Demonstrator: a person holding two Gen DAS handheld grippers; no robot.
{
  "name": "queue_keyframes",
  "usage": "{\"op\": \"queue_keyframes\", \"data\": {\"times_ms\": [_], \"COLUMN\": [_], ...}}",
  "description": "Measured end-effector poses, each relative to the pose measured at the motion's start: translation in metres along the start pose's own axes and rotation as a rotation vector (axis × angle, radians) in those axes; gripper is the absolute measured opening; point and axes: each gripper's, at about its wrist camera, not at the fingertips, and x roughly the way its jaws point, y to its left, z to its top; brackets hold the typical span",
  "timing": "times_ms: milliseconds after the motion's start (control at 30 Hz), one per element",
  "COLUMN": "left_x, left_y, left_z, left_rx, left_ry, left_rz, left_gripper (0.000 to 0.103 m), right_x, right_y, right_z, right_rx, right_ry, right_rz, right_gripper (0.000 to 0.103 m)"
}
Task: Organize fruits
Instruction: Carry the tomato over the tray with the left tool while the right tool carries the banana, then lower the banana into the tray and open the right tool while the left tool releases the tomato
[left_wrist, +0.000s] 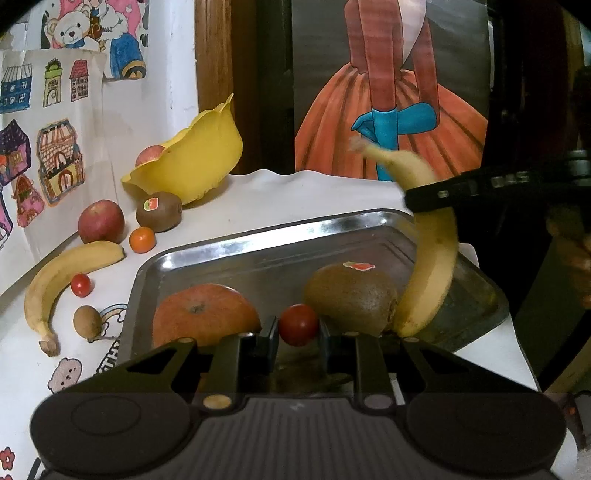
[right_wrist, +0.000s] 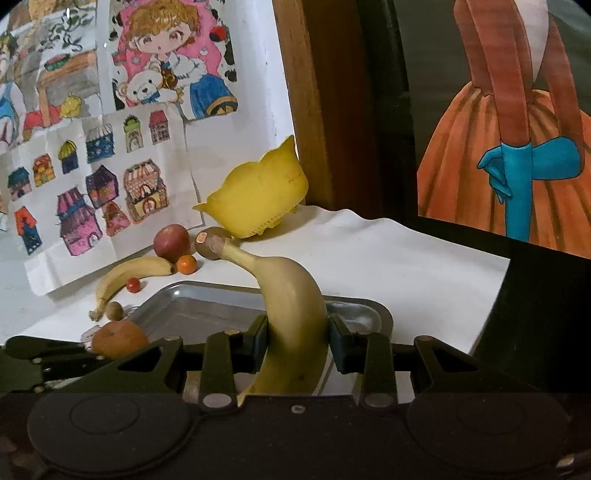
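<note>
Both loaded: left gripper (left_wrist: 298, 336) pinches cherry tomato (left_wrist: 298, 324), right gripper (right_wrist: 298, 341) clamps banana (right_wrist: 295, 317). Lower each to tray (left_wrist: 236, 240) floor, release gently, clear of kiwi (left_wrist: 351, 295).

Two bananas — one (left_wrist: 430, 258) standing on end in the metal tray (left_wrist: 236, 240), ahead and right of the left hand-held gripper (left_wrist: 298, 334), the other (left_wrist: 62, 275) lying on the bench far to its left. Two kiwis (left_wrist: 351, 295) (left_wrist: 159, 211), two apples (left_wrist: 101, 220) (left_wrist: 149, 155) and two cherry tomatoes (left_wrist: 298, 324) (left_wrist: 81, 284) — one tomato sits between that hand-held gripper's fingers. One large orange (left_wrist: 205, 314), one small orange (left_wrist: 142, 239), one small brown fruit (left_wrist: 86, 320), one yellow bowl (left_wrist: 199, 166), one tray.
</note>
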Motion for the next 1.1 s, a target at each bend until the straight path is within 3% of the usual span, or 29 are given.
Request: {"op": "queue_keyframes", "data": {"times_ms": [567,1000,1100], "left_x": [0.008,0.009,0.008], "left_y": [-0.001,-0.001,0.000], "left_z": [-0.004,-0.005,-0.004], "left_rx": [0.001,-0.004,-0.008], "left_ry": [0.026,0.033,0.041], "left_rz": [-0.014,-0.023,-0.034], "left_gripper": [0.027,0.027,0.032], "right_x": [0.053,0.054,0.050], "right_y": [-0.001,0.006,0.007], "right_z": [-0.012,-0.014,-0.013], "right_rx": [0.049,0.026,0.014], "right_ry": [0.076,0.085,0.070], "right_rz": [0.012,0.013,0.010], "right_gripper": [0.037,0.040,0.041]}}
